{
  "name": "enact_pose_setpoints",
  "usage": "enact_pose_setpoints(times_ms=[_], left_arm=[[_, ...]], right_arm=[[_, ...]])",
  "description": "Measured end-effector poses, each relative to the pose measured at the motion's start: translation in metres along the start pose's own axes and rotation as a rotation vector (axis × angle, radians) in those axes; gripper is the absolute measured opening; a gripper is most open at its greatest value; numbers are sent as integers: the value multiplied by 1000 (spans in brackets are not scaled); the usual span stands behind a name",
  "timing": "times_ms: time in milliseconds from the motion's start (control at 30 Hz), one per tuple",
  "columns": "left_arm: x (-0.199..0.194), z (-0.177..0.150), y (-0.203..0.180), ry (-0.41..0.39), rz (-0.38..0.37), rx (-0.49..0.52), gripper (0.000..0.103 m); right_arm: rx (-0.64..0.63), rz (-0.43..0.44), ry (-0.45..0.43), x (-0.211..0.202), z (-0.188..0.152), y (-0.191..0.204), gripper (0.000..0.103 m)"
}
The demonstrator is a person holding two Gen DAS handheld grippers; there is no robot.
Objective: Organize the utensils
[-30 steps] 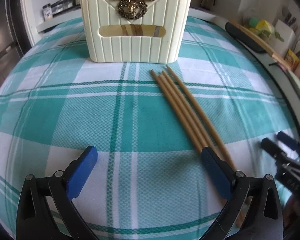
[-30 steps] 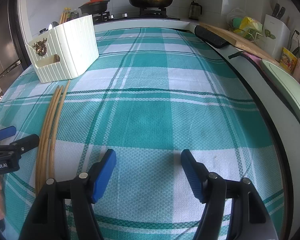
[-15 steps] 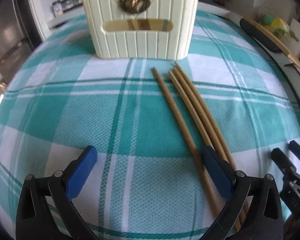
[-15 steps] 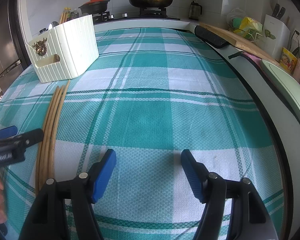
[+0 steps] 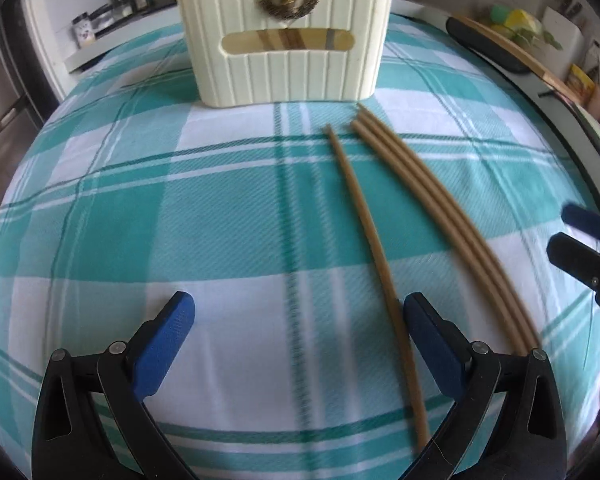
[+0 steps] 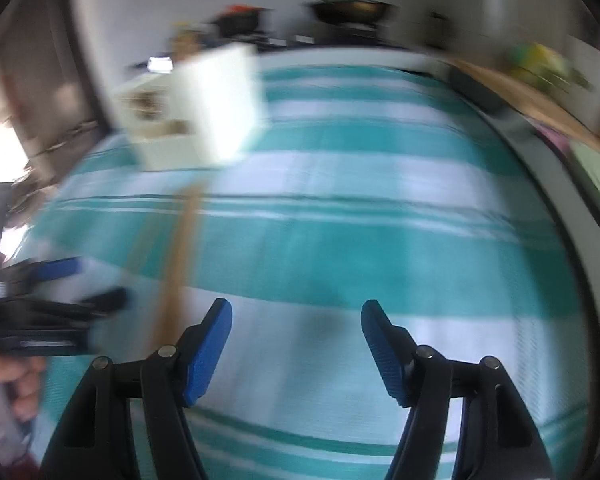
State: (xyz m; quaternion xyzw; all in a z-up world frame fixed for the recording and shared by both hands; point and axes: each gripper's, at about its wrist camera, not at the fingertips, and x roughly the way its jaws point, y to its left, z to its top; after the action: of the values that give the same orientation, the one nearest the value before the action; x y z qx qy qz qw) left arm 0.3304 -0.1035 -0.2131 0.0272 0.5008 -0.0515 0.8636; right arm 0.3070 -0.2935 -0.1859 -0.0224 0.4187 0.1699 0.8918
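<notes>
four chopsticks (image 5: 384, 248) lay on the surface before the holder (image 5: 286, 36); light, stiff, slick, so i'd pinch one mid-shaft. left gripper (image 5: 296, 312) spread, straddling one; right gripper (image 6: 296, 320) apart, empty.

Home kitchen: pan (image 6: 350, 10) on stove, checked tablecloth (image 5: 220, 220)

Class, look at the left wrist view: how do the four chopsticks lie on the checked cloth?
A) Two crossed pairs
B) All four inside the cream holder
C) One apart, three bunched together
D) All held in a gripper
C: one chopstick lies alone, left of three bunched chopsticks, all short of the cream holder.
</notes>
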Motion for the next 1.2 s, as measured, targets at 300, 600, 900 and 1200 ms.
enact_pose_setpoints(times_ms=[300,600,900,1200], left_arm=[[-7,-13,16,-10,-7,49,103],[-8,-16,21,-49,-8,44,103],[-9,-20,29,-74,-1,25,103],[-9,-18,38,-92,49,-11,103]], right_arm=[[-118,96,205,45,20,41,20],[-20,62,221,44,16,37,23],[-22,83,207,44,36,37,19],[-110,-46,261,62,35,52,7]])
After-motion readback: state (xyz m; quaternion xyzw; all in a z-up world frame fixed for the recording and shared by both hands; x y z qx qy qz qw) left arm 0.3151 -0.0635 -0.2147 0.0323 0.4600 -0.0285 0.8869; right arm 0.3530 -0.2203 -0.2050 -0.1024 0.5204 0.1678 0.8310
